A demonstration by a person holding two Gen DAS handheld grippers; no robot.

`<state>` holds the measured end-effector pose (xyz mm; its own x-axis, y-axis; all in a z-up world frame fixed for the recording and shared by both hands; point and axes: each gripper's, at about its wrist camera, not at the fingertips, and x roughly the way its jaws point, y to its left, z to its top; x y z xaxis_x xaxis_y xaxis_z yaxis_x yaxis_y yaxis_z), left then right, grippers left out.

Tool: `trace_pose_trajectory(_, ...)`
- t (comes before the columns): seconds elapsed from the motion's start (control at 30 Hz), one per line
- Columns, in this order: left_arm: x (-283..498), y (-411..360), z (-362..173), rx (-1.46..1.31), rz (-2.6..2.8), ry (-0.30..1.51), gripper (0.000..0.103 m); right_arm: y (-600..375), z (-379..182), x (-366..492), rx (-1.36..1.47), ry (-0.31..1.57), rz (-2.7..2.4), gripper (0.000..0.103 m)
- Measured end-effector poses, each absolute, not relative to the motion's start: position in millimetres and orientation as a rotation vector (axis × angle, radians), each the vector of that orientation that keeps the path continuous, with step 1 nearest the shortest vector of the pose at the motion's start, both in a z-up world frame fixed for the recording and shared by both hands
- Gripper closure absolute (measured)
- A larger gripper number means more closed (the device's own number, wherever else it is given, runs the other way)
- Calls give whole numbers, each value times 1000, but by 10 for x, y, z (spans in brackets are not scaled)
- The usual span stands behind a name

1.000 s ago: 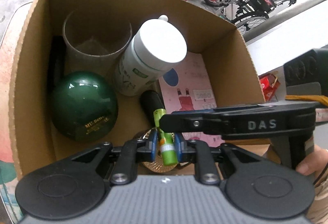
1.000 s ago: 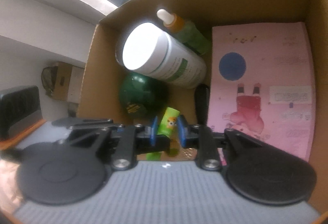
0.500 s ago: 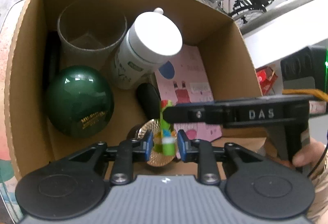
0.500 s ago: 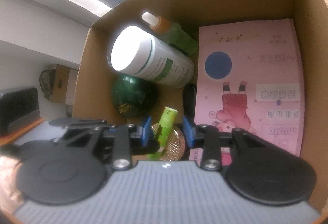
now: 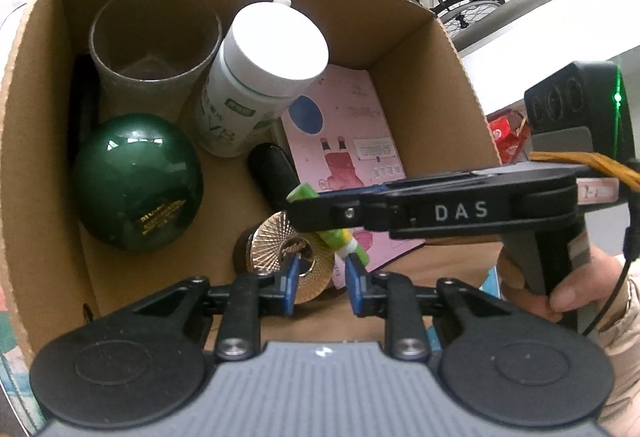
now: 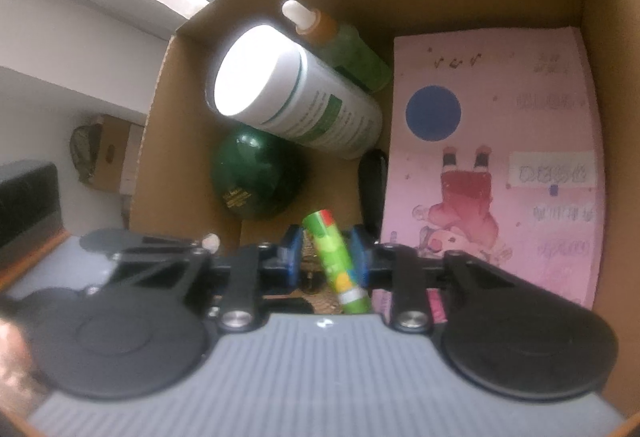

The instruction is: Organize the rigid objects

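Both tongs are down over the cardboard box (image 5: 452,49) now. The right tongs (image 6: 326,257) are closing on the little green tube (image 6: 336,261): it sits tilted between the blue pads, pressed against the right one with a sliver of gap on the left, its red tip pointing deeper into the box. From the left camera that same tube (image 5: 340,237) pokes out on either side of the black arm of the right tongs (image 5: 320,215), which crosses in from the right, held by a hand (image 5: 560,297).

The left tongs (image 5: 320,277) are nearly clenched but grasp nothing; the pads stand a little apart, with the gold disc (image 5: 280,249) on the box floor showing between them, and the tube's lower end sits just by the right pad.

Everything else lies around the tube inside the box. The dark green ball (image 5: 136,185) rests to its left. The big white jar (image 5: 260,77) leans beyond it, lid toward us. A clear cup (image 5: 156,49) stands in the far left corner. A black cylinder (image 5: 272,173) lies just beyond the tube. The pink card (image 6: 492,165) lies flat to the right. In the right view a green dropper bottle (image 6: 340,45) lies behind the jar, against the far wall.
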<state>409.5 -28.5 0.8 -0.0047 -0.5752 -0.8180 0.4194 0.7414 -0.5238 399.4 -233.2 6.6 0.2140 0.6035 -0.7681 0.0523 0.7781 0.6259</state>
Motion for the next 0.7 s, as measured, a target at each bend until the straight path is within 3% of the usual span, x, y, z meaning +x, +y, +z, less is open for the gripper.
trace_pose_trajectory(0.1, 4095, -230, 54, -138, -791, 1350, 78, -2345, 84, 4013, 601, 1304, 420, 89)
trace_pose_trajectory(0.53, 4067, -34, 323, -188, -814, 1274, 75, -2333, 234, 4066, 626, 1232, 447, 89)
trace_pose_trajectory(0.7, 3607, 21, 782, -101, -882, 1095, 62, -2590, 549, 3825, 743, 1127, 455, 89)
